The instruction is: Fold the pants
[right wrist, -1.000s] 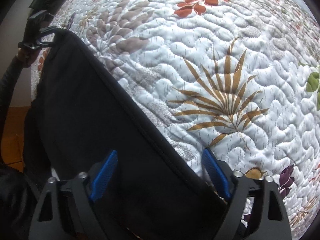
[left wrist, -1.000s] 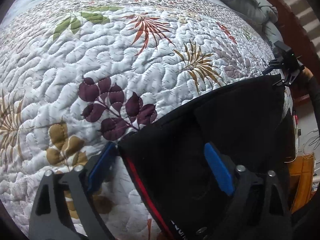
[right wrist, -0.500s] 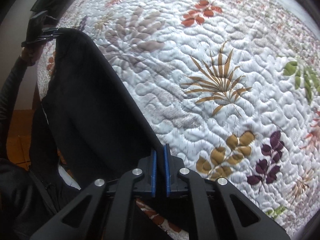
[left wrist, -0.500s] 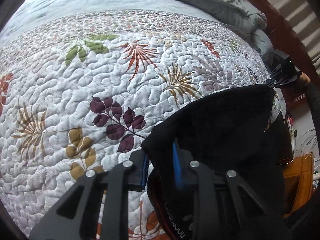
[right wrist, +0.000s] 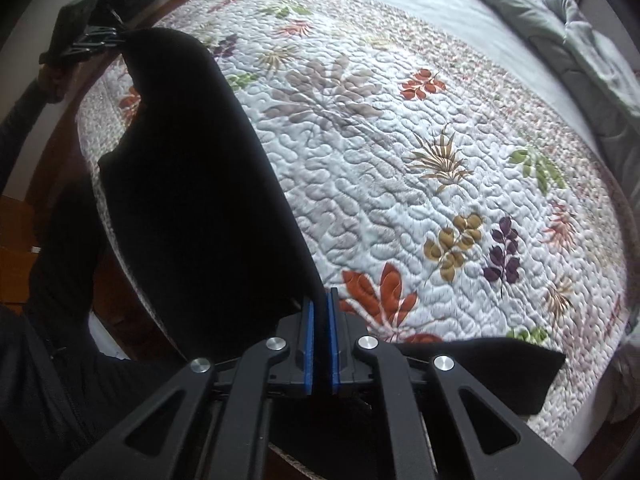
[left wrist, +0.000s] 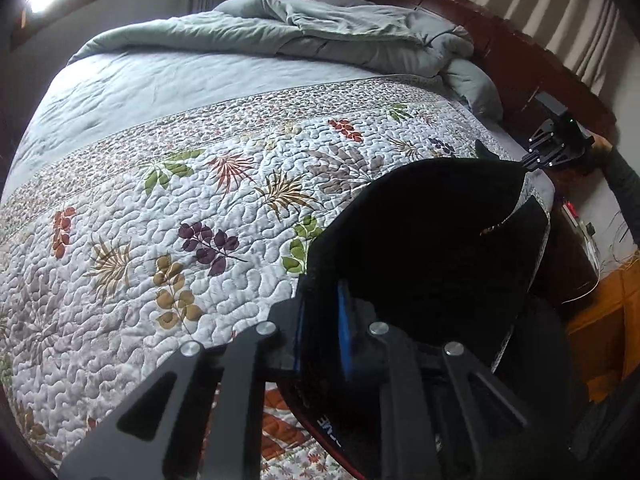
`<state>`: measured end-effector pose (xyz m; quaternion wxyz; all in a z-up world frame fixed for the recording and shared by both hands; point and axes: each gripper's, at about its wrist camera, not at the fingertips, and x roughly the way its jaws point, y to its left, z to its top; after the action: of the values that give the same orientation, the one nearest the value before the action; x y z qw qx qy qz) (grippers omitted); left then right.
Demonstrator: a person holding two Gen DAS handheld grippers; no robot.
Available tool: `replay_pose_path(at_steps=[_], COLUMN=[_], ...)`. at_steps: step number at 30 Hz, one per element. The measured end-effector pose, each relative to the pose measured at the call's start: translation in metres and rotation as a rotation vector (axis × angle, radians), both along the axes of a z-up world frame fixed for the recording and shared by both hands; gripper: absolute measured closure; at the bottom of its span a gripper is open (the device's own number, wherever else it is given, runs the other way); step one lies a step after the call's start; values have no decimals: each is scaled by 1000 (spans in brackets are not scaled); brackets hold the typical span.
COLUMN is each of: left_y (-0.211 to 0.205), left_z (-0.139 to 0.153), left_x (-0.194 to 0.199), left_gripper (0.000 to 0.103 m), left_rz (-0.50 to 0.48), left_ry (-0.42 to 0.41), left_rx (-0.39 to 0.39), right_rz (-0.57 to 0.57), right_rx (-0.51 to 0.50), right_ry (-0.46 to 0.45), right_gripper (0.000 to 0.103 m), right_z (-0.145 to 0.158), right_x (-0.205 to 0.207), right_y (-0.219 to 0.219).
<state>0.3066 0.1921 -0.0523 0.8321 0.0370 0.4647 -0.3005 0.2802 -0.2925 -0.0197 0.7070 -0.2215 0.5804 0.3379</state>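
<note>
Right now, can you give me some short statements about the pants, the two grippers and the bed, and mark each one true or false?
1. The left gripper is shut on the black pants. True.
2. The right gripper is open. False: it is shut on the pants.
3. The pants lie flat on the quilt. False: they hang stretched between the grippers.
4. A grey comforter is bunched at the bed's far end. True.

White lettering stands on the pants [left wrist: 420, 240], on the dark fabric just below the left gripper's [left wrist: 322, 330] fingers beside a red stripe. Only a cropped fragment shows, and it is too partial to read. Nothing else in either view carries legible text, numbers or signs.
</note>
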Motion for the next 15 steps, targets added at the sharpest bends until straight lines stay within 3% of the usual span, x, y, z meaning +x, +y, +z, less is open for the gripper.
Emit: replay_pose_path(at_steps=[7,15], left_y=[-3,1], left_z=[5,-23], left_x=[-75,-139], left_gripper=[94,94], left_rz=[-39,-86], left_ry=[-72,-94], left_rx=[70,182], right_rz=[-55,-139], right_rx=[-5,-5], right_ry=[-119,-174], right_gripper=[97,97], right_z=[-10,-43], right_x=[-82,-148], right_y=[5,4])
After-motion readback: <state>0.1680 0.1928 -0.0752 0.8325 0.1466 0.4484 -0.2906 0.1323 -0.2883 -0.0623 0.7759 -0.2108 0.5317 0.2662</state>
